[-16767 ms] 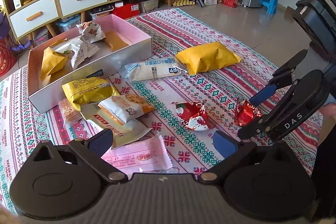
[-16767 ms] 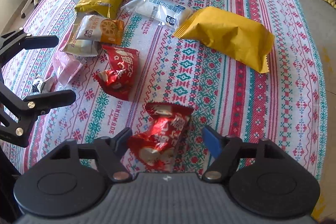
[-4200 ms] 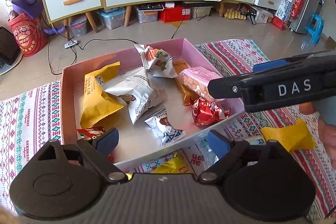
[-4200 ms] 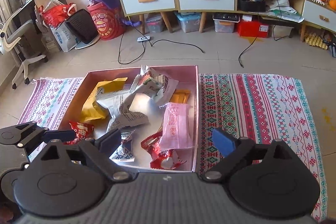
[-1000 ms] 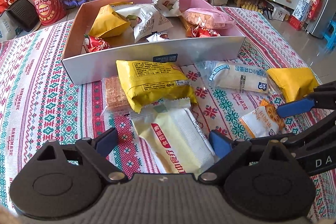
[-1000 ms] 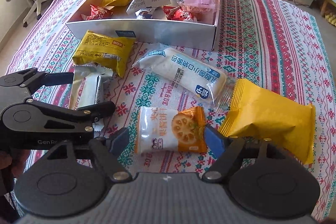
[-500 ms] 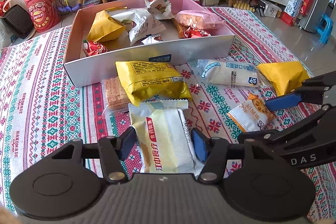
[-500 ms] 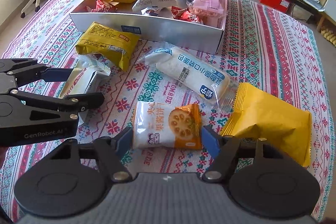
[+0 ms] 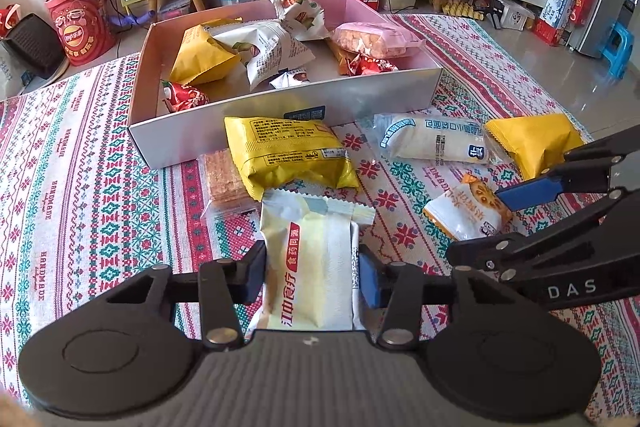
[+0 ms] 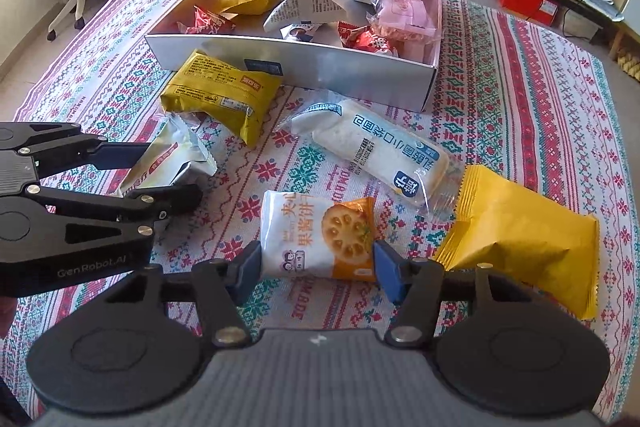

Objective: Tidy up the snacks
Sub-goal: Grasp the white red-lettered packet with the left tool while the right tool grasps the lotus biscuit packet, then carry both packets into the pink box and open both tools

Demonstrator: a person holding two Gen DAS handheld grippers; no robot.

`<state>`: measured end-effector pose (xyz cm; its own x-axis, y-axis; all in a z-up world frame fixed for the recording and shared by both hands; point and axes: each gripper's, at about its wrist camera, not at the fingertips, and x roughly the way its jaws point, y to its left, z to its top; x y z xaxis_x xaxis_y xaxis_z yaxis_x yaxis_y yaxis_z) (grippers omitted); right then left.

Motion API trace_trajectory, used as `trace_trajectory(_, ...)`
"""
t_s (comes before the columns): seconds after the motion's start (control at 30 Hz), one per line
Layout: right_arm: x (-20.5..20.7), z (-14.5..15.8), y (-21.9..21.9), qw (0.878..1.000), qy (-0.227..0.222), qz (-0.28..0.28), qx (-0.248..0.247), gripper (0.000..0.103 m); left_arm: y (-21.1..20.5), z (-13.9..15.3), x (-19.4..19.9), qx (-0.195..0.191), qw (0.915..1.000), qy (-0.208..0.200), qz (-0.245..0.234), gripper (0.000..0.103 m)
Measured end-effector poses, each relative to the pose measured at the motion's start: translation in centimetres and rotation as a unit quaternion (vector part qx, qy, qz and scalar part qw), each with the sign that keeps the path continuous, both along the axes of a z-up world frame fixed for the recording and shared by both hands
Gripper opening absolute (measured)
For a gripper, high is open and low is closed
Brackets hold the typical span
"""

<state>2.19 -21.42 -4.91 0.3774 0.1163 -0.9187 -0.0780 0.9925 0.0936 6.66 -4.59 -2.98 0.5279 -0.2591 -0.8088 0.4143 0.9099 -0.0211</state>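
We see the left gripper (image 9: pixel 312 277) closing on a pale yellow-and-white foil snack packet (image 9: pixel 310 267) — pads touching its sides. The right gripper (image 10: pixel 316 265) is closing around a white-and-orange biscuit packet (image 10: pixel 318 233) — both lie on the patterned cloth (image 10: pixel 520 99) before the pink-lined cardboard box (image 10: pixel 352 71).

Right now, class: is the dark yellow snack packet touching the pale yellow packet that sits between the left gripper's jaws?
Touching. The left wrist view shows the dark yellow packet lying over the crimped top edge of the pale yellow packet, no cloth between them.
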Motion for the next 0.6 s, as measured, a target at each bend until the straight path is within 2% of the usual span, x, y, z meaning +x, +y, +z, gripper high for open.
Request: trace_trajectory(0.6,0.0,2.0,-0.4,0.999,-0.027,-0.010,0.020,0.056,0.6,2.2,-0.5,-0.024,0.9996,-0.013,-0.003,0.053)
